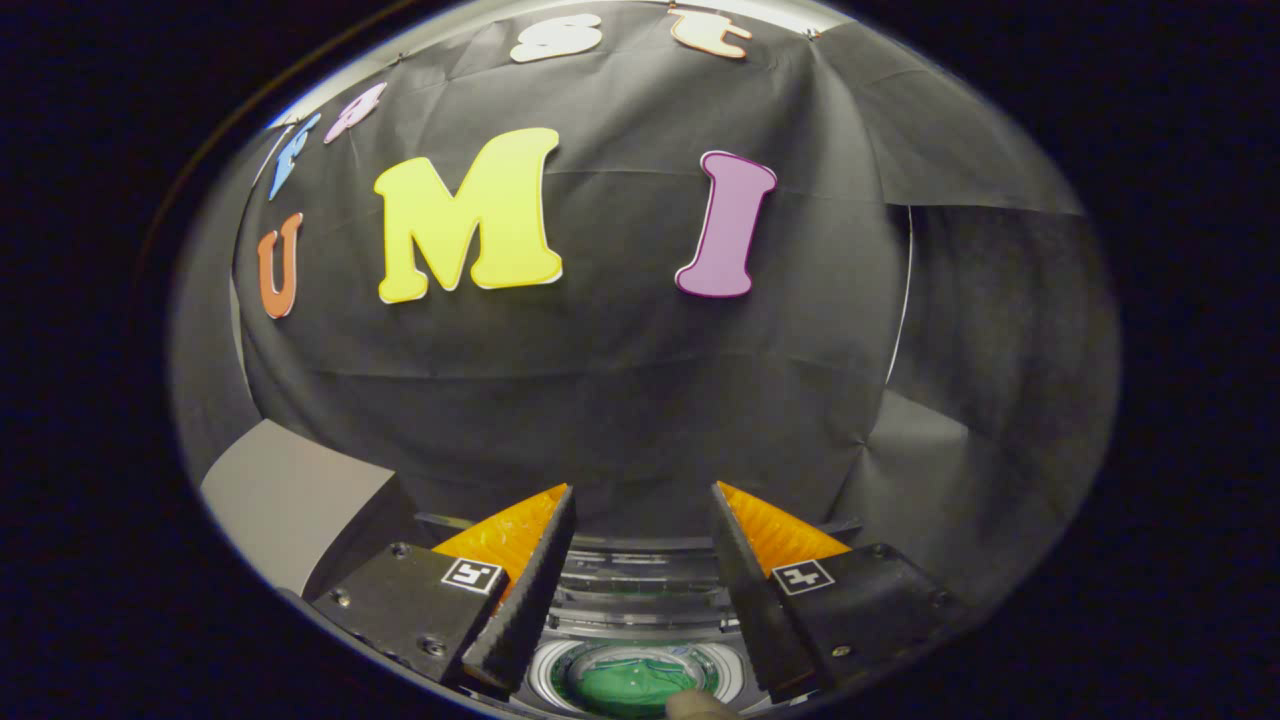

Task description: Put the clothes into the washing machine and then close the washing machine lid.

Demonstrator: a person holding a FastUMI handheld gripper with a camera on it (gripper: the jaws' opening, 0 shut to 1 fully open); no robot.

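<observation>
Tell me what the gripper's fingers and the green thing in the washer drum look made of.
Fingers: black ribbed rubber-like pads on orange, probably plastic, backing; the gripper is open and holds nothing. Green thing: wrinkled, matte, probably cloth, lying inside the washing machine drum.

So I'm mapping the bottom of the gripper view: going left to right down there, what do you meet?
Grey box → left finger → green cloth in the washer drum, seen through the open gap of the gripper → right finger.
</observation>
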